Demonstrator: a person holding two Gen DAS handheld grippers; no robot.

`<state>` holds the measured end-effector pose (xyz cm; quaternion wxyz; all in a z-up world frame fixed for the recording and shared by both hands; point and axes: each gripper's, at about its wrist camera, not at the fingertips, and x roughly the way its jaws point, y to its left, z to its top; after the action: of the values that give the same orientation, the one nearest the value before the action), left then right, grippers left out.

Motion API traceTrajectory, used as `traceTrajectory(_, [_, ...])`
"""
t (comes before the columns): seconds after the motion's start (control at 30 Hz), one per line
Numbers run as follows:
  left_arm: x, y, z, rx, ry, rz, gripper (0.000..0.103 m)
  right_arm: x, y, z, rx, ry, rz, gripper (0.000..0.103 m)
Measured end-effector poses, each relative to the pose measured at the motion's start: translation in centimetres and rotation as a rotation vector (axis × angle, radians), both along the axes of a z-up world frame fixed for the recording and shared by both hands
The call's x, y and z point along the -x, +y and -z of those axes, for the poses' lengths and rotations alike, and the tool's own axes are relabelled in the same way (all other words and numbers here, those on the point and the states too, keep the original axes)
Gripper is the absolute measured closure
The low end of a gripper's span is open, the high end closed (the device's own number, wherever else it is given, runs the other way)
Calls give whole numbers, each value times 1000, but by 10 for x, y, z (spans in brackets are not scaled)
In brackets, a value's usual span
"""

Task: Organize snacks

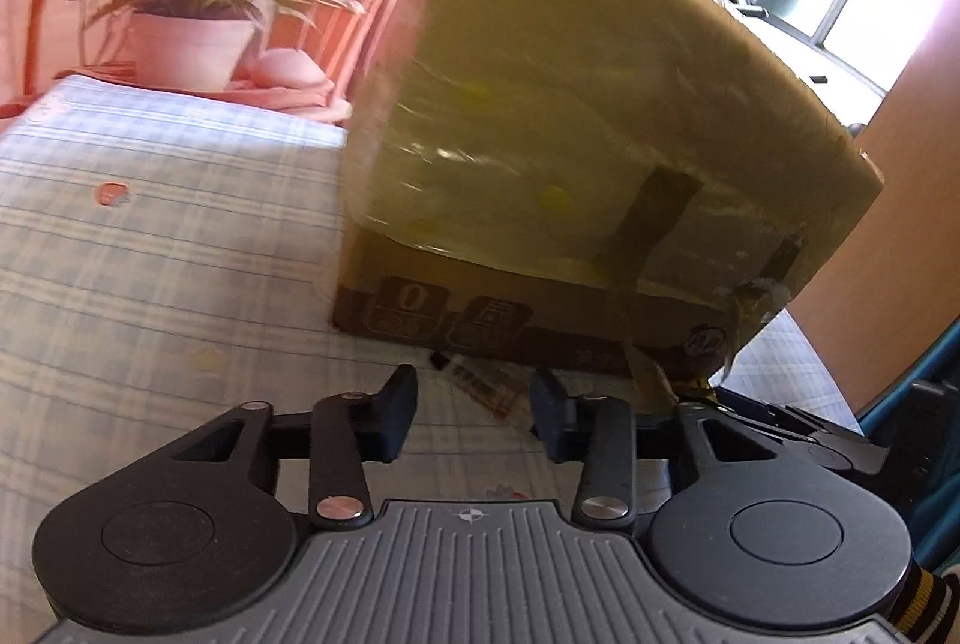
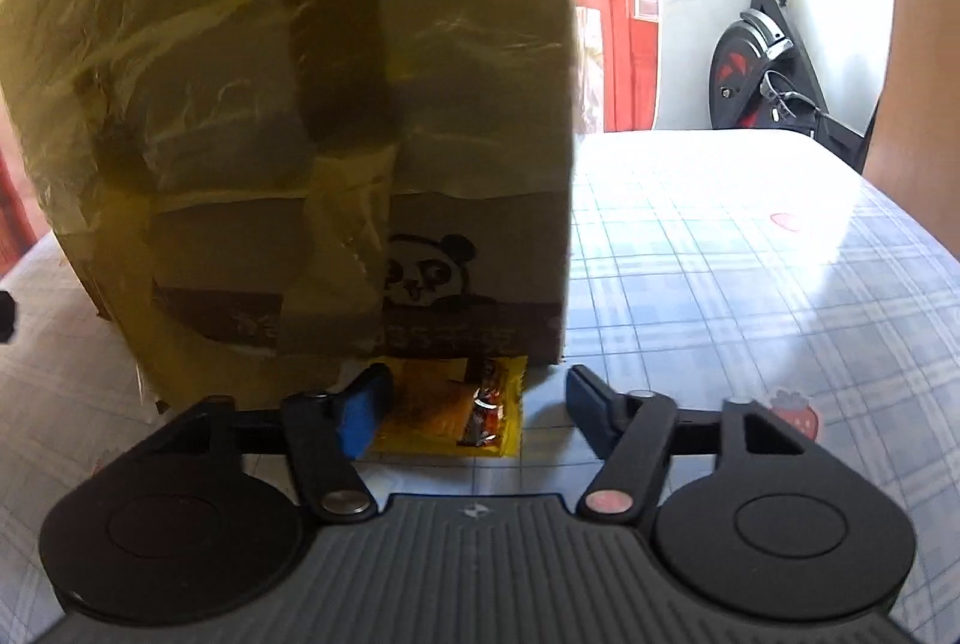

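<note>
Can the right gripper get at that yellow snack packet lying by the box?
Probably yes. The right gripper is open, and the yellow snack packet lies flat on the checked tablecloth just ahead between its fingers. The taped cardboard box stands right behind it, perhaps over its far edge, which could hinder lifting.

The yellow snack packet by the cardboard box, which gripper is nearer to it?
Right. The right gripper stands open just over the yellow snack packet, its left finger overlapping it. The left gripper is open over a different, pale packet along another side of the cardboard box.
</note>
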<state>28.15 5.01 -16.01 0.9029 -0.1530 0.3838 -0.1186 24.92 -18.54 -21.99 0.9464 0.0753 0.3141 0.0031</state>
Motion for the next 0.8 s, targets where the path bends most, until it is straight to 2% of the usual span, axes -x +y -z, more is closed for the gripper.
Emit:
traceTrajectory(0.07, [-6,-10,5,-7,0,20,66,2,4,0,18,-13,-21,55])
traceTrajectory(0.17, [-14,-27,10,-29,-10,59,72,2,5,1,25,-19,-39,55])
traceTrajectory(0.43, [-40,-62,26,-78,-14,176,73,-1,-2,2,7,-24,-39,55])
traceTrajectory(0.57, [-50,-69,32,-114,-12,188,74,0,-1,2,-3,-23,-40,55])
traceTrajectory(0.73, [-59,-72,41,-131,19,209,85,-4,-4,3,-13,-16,-51,55])
traceTrajectory(0.8, [-59,-74,43,-174,12,215,98,-4,-4,3,-10,-15,-53,55])
